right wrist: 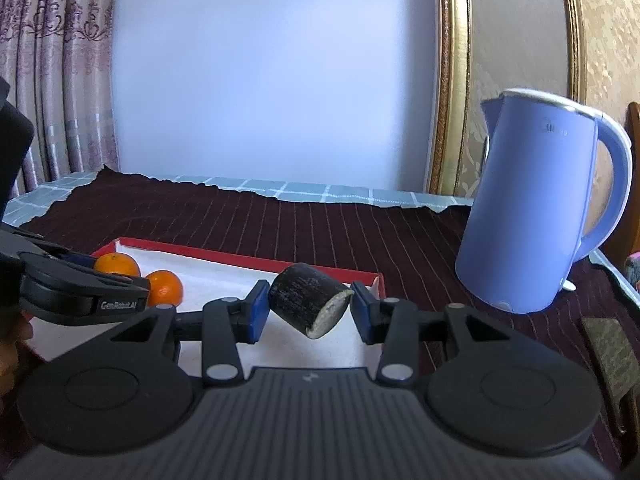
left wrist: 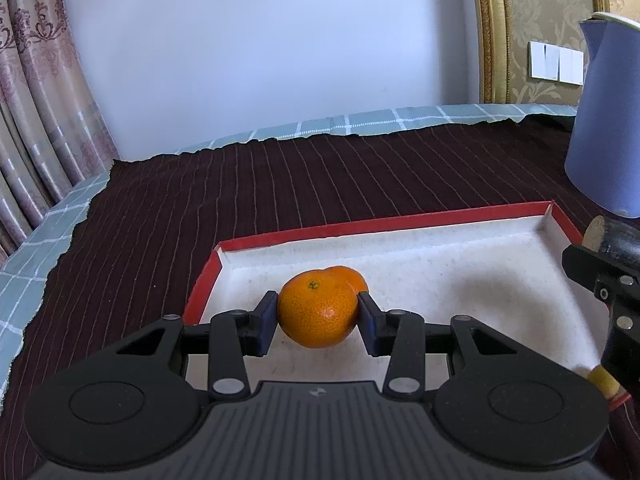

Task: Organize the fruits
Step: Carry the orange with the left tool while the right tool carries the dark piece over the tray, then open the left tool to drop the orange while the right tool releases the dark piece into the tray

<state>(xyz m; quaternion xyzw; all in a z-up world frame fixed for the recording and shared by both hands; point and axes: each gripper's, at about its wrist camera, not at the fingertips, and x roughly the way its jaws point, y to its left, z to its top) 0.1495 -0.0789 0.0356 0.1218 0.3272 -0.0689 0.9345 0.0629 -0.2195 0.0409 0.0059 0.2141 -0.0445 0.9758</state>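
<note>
I see a blue kettle at the far right of the table, right of the red-rimmed tray. Over the tray, my left gripper pinches an orange, a second orange just behind it. My right gripper clamps a dark cylinder piece above the tray's near right side.

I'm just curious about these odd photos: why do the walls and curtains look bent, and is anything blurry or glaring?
Left wrist view: fisheye bends the curtain and gilt frame; the orange is sharp, with soft daylight and no glare. Right wrist view: same bending at the edges; the kettle leans, and its rim looks slightly smeared.
</note>
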